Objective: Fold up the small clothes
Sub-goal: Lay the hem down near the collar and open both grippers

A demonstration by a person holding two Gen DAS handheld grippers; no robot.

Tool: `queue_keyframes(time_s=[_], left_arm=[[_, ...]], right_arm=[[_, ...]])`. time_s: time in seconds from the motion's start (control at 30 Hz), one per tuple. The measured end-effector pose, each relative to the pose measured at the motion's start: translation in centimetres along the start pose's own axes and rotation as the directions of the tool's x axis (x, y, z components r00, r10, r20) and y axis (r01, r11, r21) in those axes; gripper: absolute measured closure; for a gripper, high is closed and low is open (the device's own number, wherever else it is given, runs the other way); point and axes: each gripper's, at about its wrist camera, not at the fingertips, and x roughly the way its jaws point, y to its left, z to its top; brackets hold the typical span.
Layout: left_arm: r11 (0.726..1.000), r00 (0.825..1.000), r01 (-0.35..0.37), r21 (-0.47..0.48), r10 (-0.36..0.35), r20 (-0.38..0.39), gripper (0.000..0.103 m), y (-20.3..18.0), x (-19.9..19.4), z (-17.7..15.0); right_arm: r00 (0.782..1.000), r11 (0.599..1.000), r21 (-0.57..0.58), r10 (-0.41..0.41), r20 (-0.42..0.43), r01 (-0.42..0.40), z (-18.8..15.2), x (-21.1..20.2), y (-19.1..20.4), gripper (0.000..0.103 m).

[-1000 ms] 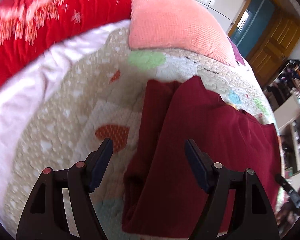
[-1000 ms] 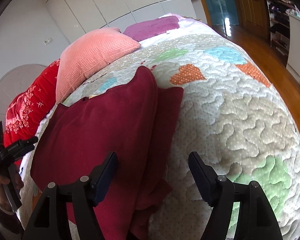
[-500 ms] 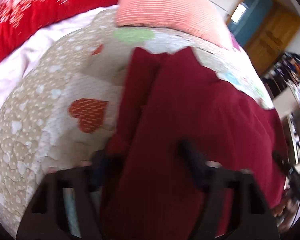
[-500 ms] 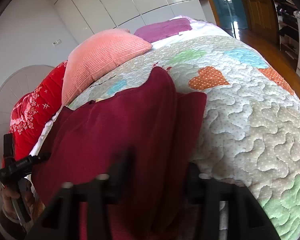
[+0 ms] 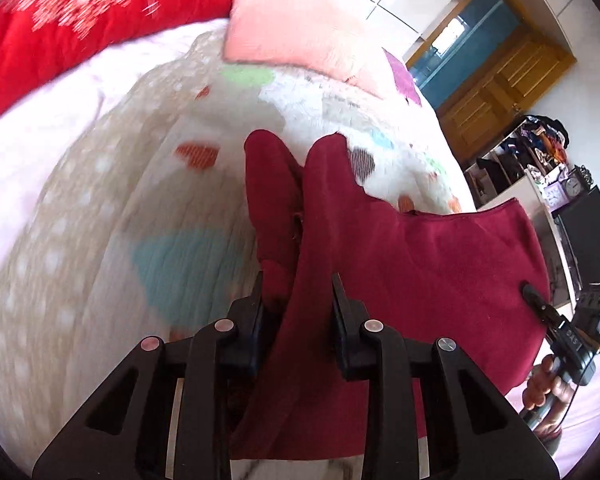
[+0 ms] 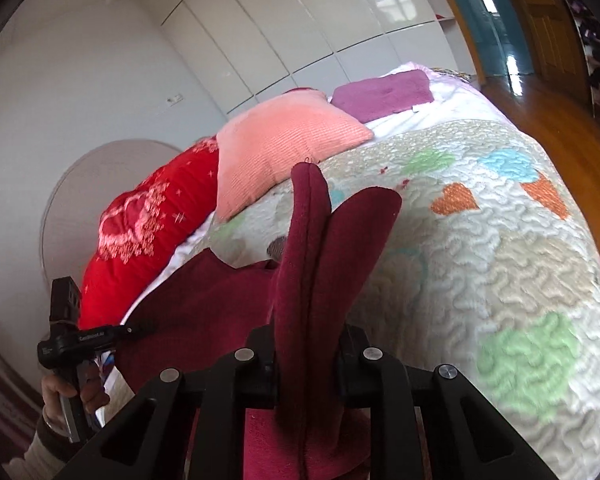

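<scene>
A dark red garment (image 5: 420, 264) hangs stretched between my two grippers, lifted off the heart-patterned quilt (image 5: 100, 240). My left gripper (image 5: 298, 292) is shut on one near corner of the dark red garment, with folded cloth bunched between its pads. My right gripper (image 6: 308, 336) is shut on the other near corner of the garment (image 6: 320, 264), whose folded edge stands up in front of the camera. The right gripper also shows at the right edge of the left wrist view (image 5: 540, 312), and the left gripper at the left edge of the right wrist view (image 6: 136, 330).
A salmon pillow (image 6: 284, 148), a red embroidered blanket (image 6: 148, 236) and a purple pillow (image 6: 384, 92) lie at the head of the bed. White wardrobe doors stand behind. Wooden floor (image 6: 560, 136) and a cluttered shelf (image 5: 532, 152) lie beyond the bed's far side.
Both grippers were open above the flat garment; they dropped onto its near corners, shut on them, and lifted the cloth off the quilt.
</scene>
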Motion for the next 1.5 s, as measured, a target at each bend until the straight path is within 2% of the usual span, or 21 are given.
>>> queue_keyframes(time_s=[0.07, 0.13, 0.17, 0.2, 0.27, 0.3, 0.37, 0.4, 0.47, 0.53, 0.6, 0.67, 0.73, 0.83, 0.87, 0.93, 1.0, 1.13, 1.27, 1.4, 1.5], left_arm=[[1.000, 0.999, -0.023, -0.018, 0.022, -0.026, 0.076, 0.7, 0.2, -2.4], [0.997, 0.996, -0.079, -0.023, 0.078, -0.051, 0.075, 1.2, 1.2, -4.3], [0.995, 0.994, -0.099, -0.023, 0.098, -0.056, 0.072, 1.3, 1.3, -4.9], [0.993, 0.992, -0.115, -0.020, 0.114, -0.051, 0.067, 1.4, 1.3, -5.2], [0.990, 0.990, -0.138, -0.018, 0.138, -0.025, 0.065, 1.3, 0.6, -5.1], [0.989, 0.989, -0.145, -0.015, 0.144, -0.010, 0.065, 1.3, 0.1, -4.9], [0.984, 0.984, -0.176, -0.002, 0.176, 0.037, 0.064, 0.9, -1.0, -4.1], [0.983, 0.981, -0.186, 0.000, 0.186, 0.053, 0.063, 0.8, -1.2, -3.7], [0.981, 0.979, -0.194, 0.003, 0.193, 0.070, 0.058, 0.5, -1.5, -2.9], [0.981, 0.978, -0.194, 0.010, 0.193, 0.077, 0.058, 0.0, -1.0, -2.2], [0.975, 0.973, -0.219, 0.020, 0.217, 0.083, 0.058, -0.5, -0.1, -1.6], [0.967, 0.965, -0.252, 0.029, 0.249, 0.086, 0.058, -1.0, 1.3, -1.0], [0.954, 0.952, -0.298, 0.039, 0.295, 0.081, 0.058, -1.3, 3.3, -0.1], [0.924, 0.924, -0.381, 0.039, 0.379, 0.051, 0.058, -0.9, 6.1, 1.1], [0.920, 0.920, -0.390, 0.031, 0.388, 0.048, 0.057, -0.5, 6.6, 1.3], [0.916, 0.915, -0.401, 0.001, 0.400, 0.056, 0.052, 0.3, 7.5, 1.8], [0.911, 0.909, -0.411, -0.018, 0.412, 0.064, 0.041, 0.8, 7.6, 2.0], [0.920, 0.918, -0.389, -0.044, 0.391, 0.069, 0.041, 1.5, 7.6, 1.9], [0.918, 0.914, -0.396, -0.026, 0.397, 0.082, 0.041, 0.7, 7.0, 1.3], [0.916, 0.912, -0.401, -0.009, 0.400, 0.091, 0.041, 0.2, 6.2, 0.7], [0.912, 0.908, -0.409, 0.003, 0.407, 0.105, 0.041, -0.2, 5.7, 0.1]], right_arm=[[1.000, 1.000, 0.016, -0.005, -0.021, 0.005, -1.9, -1.3, -0.3, 0.084], [0.996, 0.997, 0.037, -0.062, -0.071, 0.065, -3.9, -1.3, -1.5, 0.080], [0.986, 0.990, 0.025, -0.133, -0.101, 0.136, -4.6, -1.0, -2.1, 0.072], [0.962, 0.969, -0.013, -0.248, -0.111, 0.249, -5.0, -1.0, -2.5, 0.069], [0.925, 0.926, -0.062, -0.375, -0.064, 0.372, -5.2, -2.2, -2.6, 0.069], [0.929, 0.929, -0.049, -0.368, -0.041, 0.366, -5.0, -3.1, -2.6, 0.069], [0.965, 0.965, 0.007, -0.263, -0.013, 0.263, -4.7, -4.4, -2.5, 0.059], [0.972, 0.972, 0.009, -0.234, -0.016, 0.234, -4.6, -4.5, -2.3, 0.057], [0.970, 0.970, -0.029, -0.242, -0.029, 0.241, -4.2, -3.6, -1.2, 0.057], [0.966, 0.964, -0.080, -0.255, -0.033, 0.252, -4.4, -2.3, -0.1, 0.057], [0.969, 0.966, -0.105, -0.241, -0.051, 0.235, -4.5, -0.5, 0.7, 0.057], [0.961, 0.959, -0.129, -0.263, -0.086, 0.251, -4.7, 1.8, 1.3, 0.060], [0.942, 0.940, -0.162, -0.317, -0.105, 0.299, -4.7, 4.3, 1.1, 0.066], [0.929, 0.931, -0.166, -0.347, -0.129, 0.325, -4.5, 6.8, 0.1, 0.066], [0.926, 0.930, -0.159, -0.353, -0.133, 0.332, -4.3, 7.5, -0.4, 0.066], [0.925, 0.931, -0.152, -0.353, -0.137, 0.333, -3.7, 8.6, -1.1, 0.066], [0.925, 0.934, -0.139, -0.348, -0.151, 0.329, -3.4, 9.4, -1.6, 0.066], [0.931, 0.940, -0.118, -0.335, -0.146, 0.320, -3.4, 9.2, -1.7, 0.066], [0.937, 0.945, -0.087, -0.324, -0.133, 0.315, -3.5, 6.9, -0.9, 0.066], [0.956, 0.960, -0.085, -0.275, -0.106, 0.267, -4.6, 4.3, 0.7, 0.065], [0.955, 0.962, -0.122, -0.261, -0.139, 0.245, -6.1, 4.4, 1.4, 0.061]])
